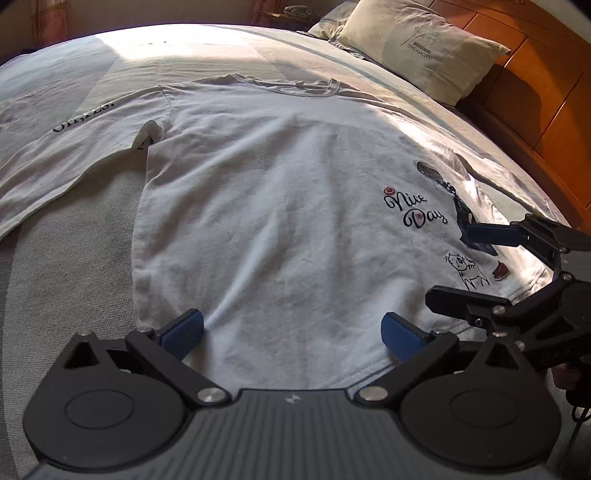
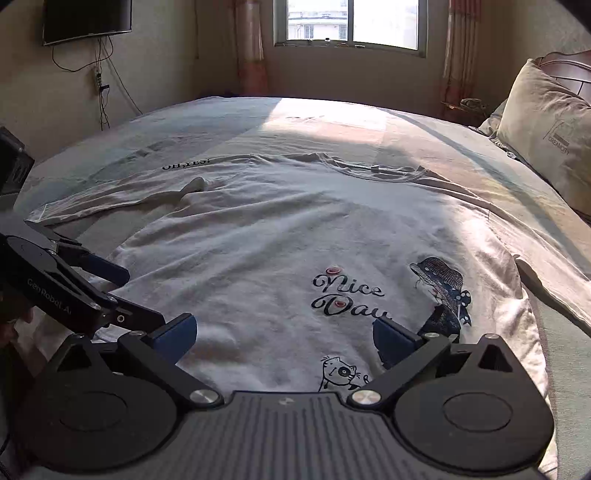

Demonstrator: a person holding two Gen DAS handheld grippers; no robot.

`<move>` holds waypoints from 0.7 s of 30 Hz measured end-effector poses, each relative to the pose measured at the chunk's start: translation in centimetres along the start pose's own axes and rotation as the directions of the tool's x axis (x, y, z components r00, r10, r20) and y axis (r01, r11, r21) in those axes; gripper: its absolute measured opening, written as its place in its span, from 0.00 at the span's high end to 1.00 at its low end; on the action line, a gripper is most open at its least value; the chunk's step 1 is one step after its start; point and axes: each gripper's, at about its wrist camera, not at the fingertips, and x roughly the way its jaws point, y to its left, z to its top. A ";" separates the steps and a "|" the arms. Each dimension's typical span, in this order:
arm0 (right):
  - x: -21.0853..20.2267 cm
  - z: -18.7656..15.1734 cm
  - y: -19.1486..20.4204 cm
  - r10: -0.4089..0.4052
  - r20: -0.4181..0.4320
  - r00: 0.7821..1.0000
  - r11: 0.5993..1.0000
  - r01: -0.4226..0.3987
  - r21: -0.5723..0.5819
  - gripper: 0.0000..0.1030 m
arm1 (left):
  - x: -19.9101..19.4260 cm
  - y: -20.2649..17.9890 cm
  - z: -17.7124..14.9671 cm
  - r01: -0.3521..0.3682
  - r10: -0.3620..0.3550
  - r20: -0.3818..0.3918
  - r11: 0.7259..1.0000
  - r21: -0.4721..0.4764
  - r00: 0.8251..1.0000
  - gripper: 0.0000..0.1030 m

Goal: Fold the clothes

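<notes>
A white long-sleeved shirt (image 1: pixel 266 206) lies spread flat on the bed, collar at the far end, with a "Nice Day" print (image 2: pixel 347 295) and a girl and cat drawing near the hem. My left gripper (image 1: pixel 291 332) stands open over the hem's left part, its blue pads apart above the cloth. My right gripper (image 2: pixel 284 336) is open too, over the hem by the print. In the left wrist view the right gripper (image 1: pixel 458 266) shows at the right edge; in the right wrist view the left gripper (image 2: pixel 110 291) shows at the left edge. Neither holds cloth.
The grey bed sheet (image 1: pixel 66 280) surrounds the shirt. A pillow (image 1: pixel 424 44) leans on the wooden headboard (image 1: pixel 535 92) at the right. A window (image 2: pixel 351 22) and a wall-mounted screen (image 2: pixel 86 18) lie beyond the bed. The left sleeve (image 1: pixel 55 155) stretches out leftwards.
</notes>
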 end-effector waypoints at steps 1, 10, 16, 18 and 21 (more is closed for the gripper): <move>0.9 -0.3 0.5 0.004 -0.030 1.000 1.000 -0.004 -0.007 0.00 | -0.5 0.0 -0.6 -0.005 0.005 -0.005 1.000 0.004 1.000 0.01; -1.8 -5.6 0.9 -0.029 -0.049 0.998 1.000 0.028 -0.009 0.00 | -2.0 0.6 2.5 0.082 -0.081 0.027 0.996 -0.044 0.996 0.01; -2.1 -5.4 1.6 -0.088 -0.085 0.993 0.996 0.089 0.013 0.00 | 0.7 1.7 5.0 0.114 -0.114 0.044 0.993 -0.007 0.993 0.01; -2.3 -5.5 1.6 -0.095 -0.093 0.991 0.995 0.098 0.021 0.00 | 1.6 2.1 5.5 0.121 -0.121 0.044 0.993 0.004 0.992 0.01; -3.1 -5.8 1.7 -0.103 -0.128 0.986 0.994 0.106 0.016 0.00 | 3.0 2.7 6.3 0.131 -0.132 0.045 0.991 0.021 0.990 0.01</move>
